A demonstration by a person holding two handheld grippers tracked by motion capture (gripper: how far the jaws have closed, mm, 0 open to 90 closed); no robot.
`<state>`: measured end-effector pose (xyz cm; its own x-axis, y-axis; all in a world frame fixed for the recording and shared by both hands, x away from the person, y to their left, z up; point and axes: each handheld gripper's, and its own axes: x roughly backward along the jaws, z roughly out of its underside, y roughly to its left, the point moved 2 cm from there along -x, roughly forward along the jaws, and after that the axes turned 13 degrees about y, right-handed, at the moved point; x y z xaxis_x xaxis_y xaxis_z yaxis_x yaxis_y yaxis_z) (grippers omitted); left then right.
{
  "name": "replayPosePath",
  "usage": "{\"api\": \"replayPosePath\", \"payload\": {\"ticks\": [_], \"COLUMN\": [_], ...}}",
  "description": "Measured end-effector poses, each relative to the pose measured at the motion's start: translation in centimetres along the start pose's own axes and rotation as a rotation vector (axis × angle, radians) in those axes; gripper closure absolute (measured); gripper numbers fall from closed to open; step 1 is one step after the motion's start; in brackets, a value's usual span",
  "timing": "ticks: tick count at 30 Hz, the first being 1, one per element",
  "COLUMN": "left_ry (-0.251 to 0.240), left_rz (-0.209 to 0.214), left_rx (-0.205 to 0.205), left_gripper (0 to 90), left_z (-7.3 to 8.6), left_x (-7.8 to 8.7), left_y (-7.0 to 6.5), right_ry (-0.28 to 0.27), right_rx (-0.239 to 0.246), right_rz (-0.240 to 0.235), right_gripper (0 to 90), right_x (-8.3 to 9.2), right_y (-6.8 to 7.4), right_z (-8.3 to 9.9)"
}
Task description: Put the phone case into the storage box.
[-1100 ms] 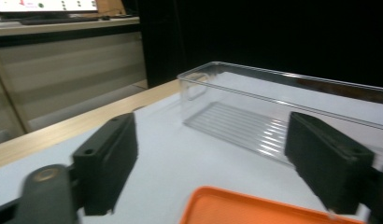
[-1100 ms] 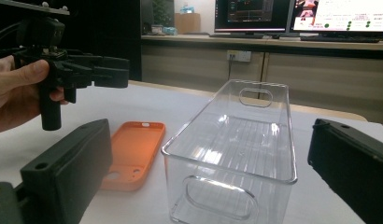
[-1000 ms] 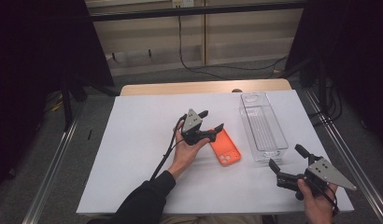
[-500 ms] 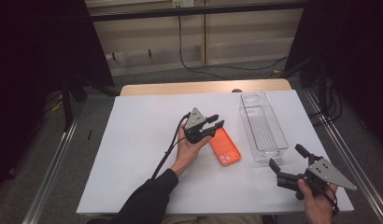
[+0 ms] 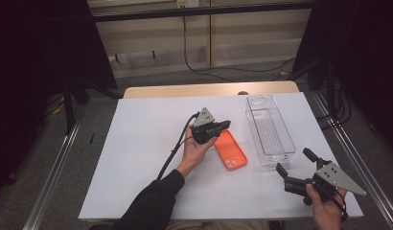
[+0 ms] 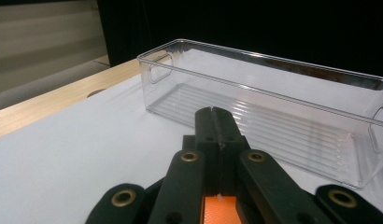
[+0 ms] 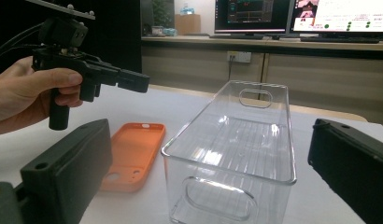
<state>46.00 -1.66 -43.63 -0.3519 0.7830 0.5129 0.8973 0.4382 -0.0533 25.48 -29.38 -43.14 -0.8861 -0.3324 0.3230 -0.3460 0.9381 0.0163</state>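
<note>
My left gripper [image 5: 222,126] has just closed empty above the orange phone case [image 5: 230,149].

The case lies flat on the bench [image 5: 137,143] beside the clear bin [image 5: 270,129]; right gripper [image 5: 293,168] open.

In my left gripper view, the flat orange silicone phone case [image 6: 220,209] shows as a sliver at the bottom centre, the rest hidden behind the black jaws. The clear rectangular plastic bin [image 6: 273,116] is cut off at the right edge. In my right gripper view, the bin's [image 7: 236,154] near wall runs off the bottom edge.
</note>
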Motion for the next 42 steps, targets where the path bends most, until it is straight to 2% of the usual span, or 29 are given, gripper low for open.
{"api": "replayPosePath", "payload": {"ticks": [7,9,10,11,12,13,14,16,21,24,26,35,42], "left_ry": [0.042,0.077,0.111,0.111,0.131,0.177,0.177,0.220,0.236,0.289,0.298,0.335,0.344], "left_rz": [0.012,0.016,0.021,0.021,0.034,0.046,0.046,0.063,0.064,0.058,0.060,0.048,0.028], "left_rx": [0.017,0.029,0.030,0.030,0.029,-0.003,-0.003,-0.011,0.004,0.004,0.009,-0.024,-0.013], "left_gripper": [90.0,90.0,90.0,90.0,90.0,90.0,90.0,90.0,90.0,90.0,90.0,90.0,90.0], "left_z": [-0.6,-0.6,-0.7,-0.7,-0.8,-0.9,-0.9,-1.1,-1.1,-1.1,-1.2,-1.2,-1.0], "left_x": [-0.4,-0.6,-0.8,-0.8,-0.9,-1.1,-1.1,-1.3,-1.5,-1.9,-2.2,-4.0,-4.6], "left_y": [0.4,0.5,0.6,0.6,0.6,0.5,0.5,0.6,0.9,1.1,1.2,1.1,1.4], "right_ry": [0.002,0.004,0.004,0.004,0.004,0.001,0.000,0.001,0.003,0.003,0.004,0.005,0.005], "right_rx": [0.001,0.003,0.003,0.003,0.002,0.002,0.002,0.003,0.001,0.003,0.001,0.002,0.003], "right_rz": [0.001,0.005,0.004,0.004,0.005,0.003,0.004,0.004,0.004,0.004,0.002,-0.003,-0.002], "right_gripper": [0.0,0.0,0.0,0.0,0.0,0.0,0.0,0.0,0.0,0.0,0.0,0.0,0.0], "right_x": [0.0,0.0,0.0,0.0,0.0,0.0,0.0,0.0,0.0,0.0,-0.1,0.0,0.0], "right_y": [0.0,0.0,0.0,0.0,0.0,0.0,0.0,0.0,0.0,0.0,0.0,0.1,0.1], "right_z": [0.0,0.0,0.0,0.0,0.0,0.0,0.0,0.0,0.0,0.0,0.0,0.1,0.0]}}
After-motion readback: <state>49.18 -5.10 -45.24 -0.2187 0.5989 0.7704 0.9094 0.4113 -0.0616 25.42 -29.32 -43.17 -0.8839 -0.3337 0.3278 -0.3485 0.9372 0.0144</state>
